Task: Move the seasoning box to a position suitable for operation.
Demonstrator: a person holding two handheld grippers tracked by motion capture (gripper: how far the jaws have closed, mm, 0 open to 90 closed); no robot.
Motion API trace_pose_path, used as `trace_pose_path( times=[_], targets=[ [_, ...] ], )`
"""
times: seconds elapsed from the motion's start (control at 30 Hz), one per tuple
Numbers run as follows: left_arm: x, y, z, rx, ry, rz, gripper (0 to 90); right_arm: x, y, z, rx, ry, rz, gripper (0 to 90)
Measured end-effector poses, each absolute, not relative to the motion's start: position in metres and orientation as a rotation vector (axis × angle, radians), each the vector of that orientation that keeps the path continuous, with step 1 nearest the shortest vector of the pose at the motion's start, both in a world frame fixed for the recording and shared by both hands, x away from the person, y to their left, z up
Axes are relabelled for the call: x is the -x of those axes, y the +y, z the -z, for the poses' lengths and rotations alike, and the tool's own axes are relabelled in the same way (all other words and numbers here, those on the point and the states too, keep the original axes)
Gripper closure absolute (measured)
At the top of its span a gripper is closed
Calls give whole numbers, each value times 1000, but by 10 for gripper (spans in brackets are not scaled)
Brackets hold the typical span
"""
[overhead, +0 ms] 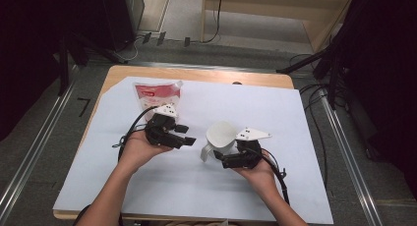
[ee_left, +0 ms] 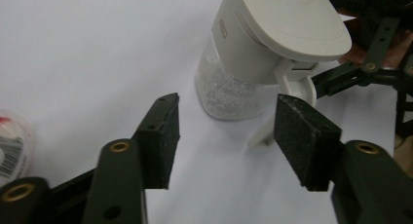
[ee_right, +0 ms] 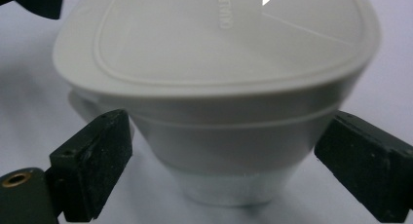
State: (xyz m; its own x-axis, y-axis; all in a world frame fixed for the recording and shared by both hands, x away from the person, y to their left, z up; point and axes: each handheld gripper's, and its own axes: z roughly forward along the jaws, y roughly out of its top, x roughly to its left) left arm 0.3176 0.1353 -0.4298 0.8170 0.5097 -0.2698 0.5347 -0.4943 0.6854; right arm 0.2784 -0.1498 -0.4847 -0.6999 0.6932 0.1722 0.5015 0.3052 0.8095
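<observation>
High view: a white jug (overhead: pixel 220 136) with a lid and a handle stands on the white sheet (overhead: pixel 162 186) that covers the table (overhead: pixel 118 72), a little right of centre. The right gripper (overhead: pixel 230 160) comes at the jug from the near right, one finger on each side of its body. The left gripper (overhead: pixel 186 135) hovers just left of the jug, pointing at it, with its fingers apart and nothing between them. A red and white pouch (overhead: pixel 156 94) lies at the far left of the sheet, well apart from the jug.

Left gripper view: the two black fingers (ee_left: pixel 160 136) stand open with a gap of bare sheet between them. The jug (ee_left: pixel 253 48) stands just beyond them, tilted in this view, its lower part clear and frosted, its handle (ee_left: pixel 287 104) close to the right-hand finger but not touching it. The right gripper (ee_left: pixel 363 73) shows behind the jug.

Right gripper view: the jug (ee_right: pixel 219 87) sits between the fingers (ee_right: pixel 97 160), lid on top. Both fingers flank its body; whether the pads press on it I cannot tell.
</observation>
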Motion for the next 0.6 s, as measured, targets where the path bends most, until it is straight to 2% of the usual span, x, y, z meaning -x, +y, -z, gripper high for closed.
trace_pose_path(
  times=[0.07, 0.13, 0.17, 0.3, 0.4, 0.43, 0.47, 0.5, 0.53, 0.6],
  targets=[
    [-318, 135, 430, -2195, 760, 37, 472, -276, -154, 482, -1087, 2375, -1342, 86],
    [-318, 134, 429, -2180, 755, 34, 529, -273, -159, 478, -1089, 2395, -1334, 87],
    [-318, 134, 428, -2178, 747, 30, 529, -271, -162, 477, -1093, 2398, -1328, 87],
    [-320, 135, 424, -2149, 731, 43, 632, -262, -173, 473, -1111, 2397, -1341, 139],
    [-321, 133, 423, -2173, 722, 54, 668, -257, -180, 468, -1090, 2377, -1334, 141],
    [-321, 132, 424, -2168, 726, 64, 664, -256, -184, 465, -1090, 2374, -1346, 201],
    [-321, 131, 424, -2174, 717, 68, 664, -256, -184, 465, -1090, 2374, -1346, 201],
    [-321, 130, 424, -2184, 711, 65, 656, -254, -188, 463, -1080, 2388, -1364, 327],
    [-320, 128, 424, -2188, 710, 58, 656, -254, -188, 463, -1080, 2388, -1364, 327],
    [-320, 127, 426, -2200, 701, 58, 638, -251, -189, 461, -1048, 2391, -1355, 388]
  ],
)
